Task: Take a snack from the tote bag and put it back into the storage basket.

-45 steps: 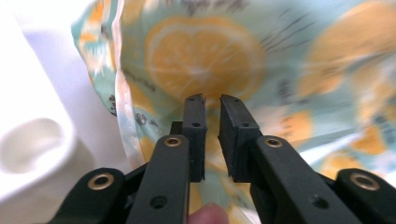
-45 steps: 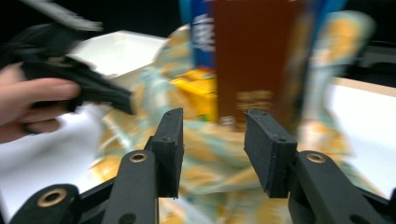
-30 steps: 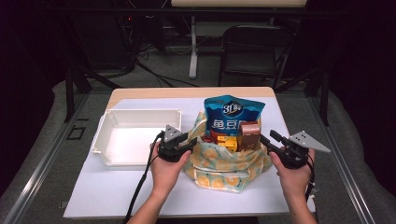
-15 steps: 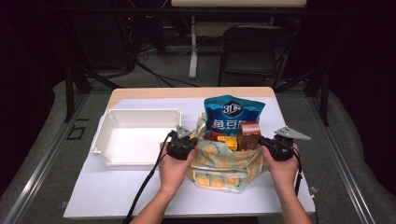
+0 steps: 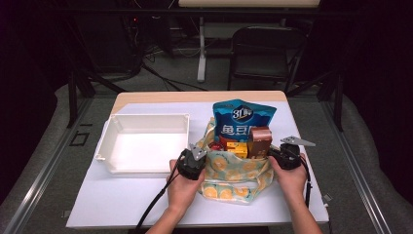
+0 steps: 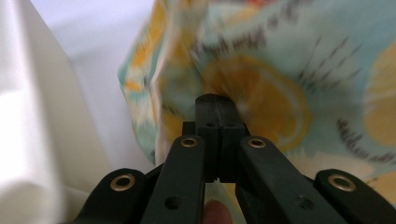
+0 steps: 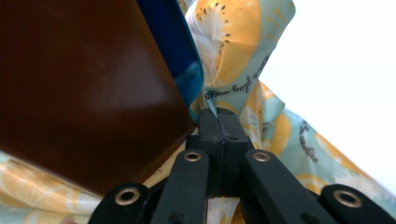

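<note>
Bag (image 5: 234,170), orange-print cloth, sits mid-table right of the white bin (image 5: 146,144), mouth up, long axis left-right, stuffed with blue snack pack (image 5: 242,122) and brown box (image 5: 259,141). Left gripper (image 5: 193,163) touches its left side, jaws together, cloth pinch unclear; right gripper (image 5: 285,156) has jaws closed at the right edge, seemingly nipping fabric. Likely opening the mouth: pull both edges apart evenly, low, so contents don't tip.

- We see both forearms come up from the bottom edge, angled slightly inward
- Our left hand (image 5: 182,187) holds the left gripper (image 5: 194,162), its jaws pressed together with no gap, tips against patterned cloth (image 6: 289,93)
- Our right hand (image 5: 290,176) holds the right gripper (image 5: 285,155), jaws likewise closed tight on that cloth
</note>
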A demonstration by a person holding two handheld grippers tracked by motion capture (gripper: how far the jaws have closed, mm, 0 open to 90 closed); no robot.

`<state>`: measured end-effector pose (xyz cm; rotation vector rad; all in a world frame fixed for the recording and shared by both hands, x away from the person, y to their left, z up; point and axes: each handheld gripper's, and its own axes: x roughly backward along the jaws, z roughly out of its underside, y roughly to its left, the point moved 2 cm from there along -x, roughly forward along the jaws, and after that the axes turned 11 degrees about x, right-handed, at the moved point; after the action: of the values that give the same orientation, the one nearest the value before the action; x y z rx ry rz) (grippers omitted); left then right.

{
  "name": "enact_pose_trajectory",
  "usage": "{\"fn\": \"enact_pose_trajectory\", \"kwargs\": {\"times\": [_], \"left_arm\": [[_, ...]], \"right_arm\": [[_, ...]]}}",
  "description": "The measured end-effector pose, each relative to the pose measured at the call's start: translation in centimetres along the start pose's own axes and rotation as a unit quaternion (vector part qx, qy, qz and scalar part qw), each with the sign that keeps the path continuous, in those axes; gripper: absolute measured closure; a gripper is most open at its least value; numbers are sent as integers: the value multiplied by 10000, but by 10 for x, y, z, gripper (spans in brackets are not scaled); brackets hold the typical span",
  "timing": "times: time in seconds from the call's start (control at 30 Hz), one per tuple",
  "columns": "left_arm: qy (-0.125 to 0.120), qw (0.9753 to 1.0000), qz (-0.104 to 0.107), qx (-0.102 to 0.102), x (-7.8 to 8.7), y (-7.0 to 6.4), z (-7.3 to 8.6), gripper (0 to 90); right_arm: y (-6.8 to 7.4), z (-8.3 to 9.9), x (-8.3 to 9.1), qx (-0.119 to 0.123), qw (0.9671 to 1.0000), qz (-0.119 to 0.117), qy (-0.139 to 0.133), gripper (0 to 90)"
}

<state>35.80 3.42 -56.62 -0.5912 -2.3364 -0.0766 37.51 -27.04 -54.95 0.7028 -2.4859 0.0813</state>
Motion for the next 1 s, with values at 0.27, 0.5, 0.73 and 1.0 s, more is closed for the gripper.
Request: {"fn": "enact_pose_trajectory", "kwargs": {"times": [0.27,0.5,0.73,1.0], "left_arm": [[269,9996,46,-64,-4,2,11,900],[-301,9980,505,245,24,7,9,786],[-1009,9919,761,105,59,-2,-18,586],[-426,9938,1005,223,36,-9,-38,267]], "right_arm": [[-11,17,-8,25,9959,341,839,900],[-9,18,11,94,9990,163,402,771],[10,6,47,290,9989,142,-341,584],[28,19,63,467,9981,-167,-355,349]]}}
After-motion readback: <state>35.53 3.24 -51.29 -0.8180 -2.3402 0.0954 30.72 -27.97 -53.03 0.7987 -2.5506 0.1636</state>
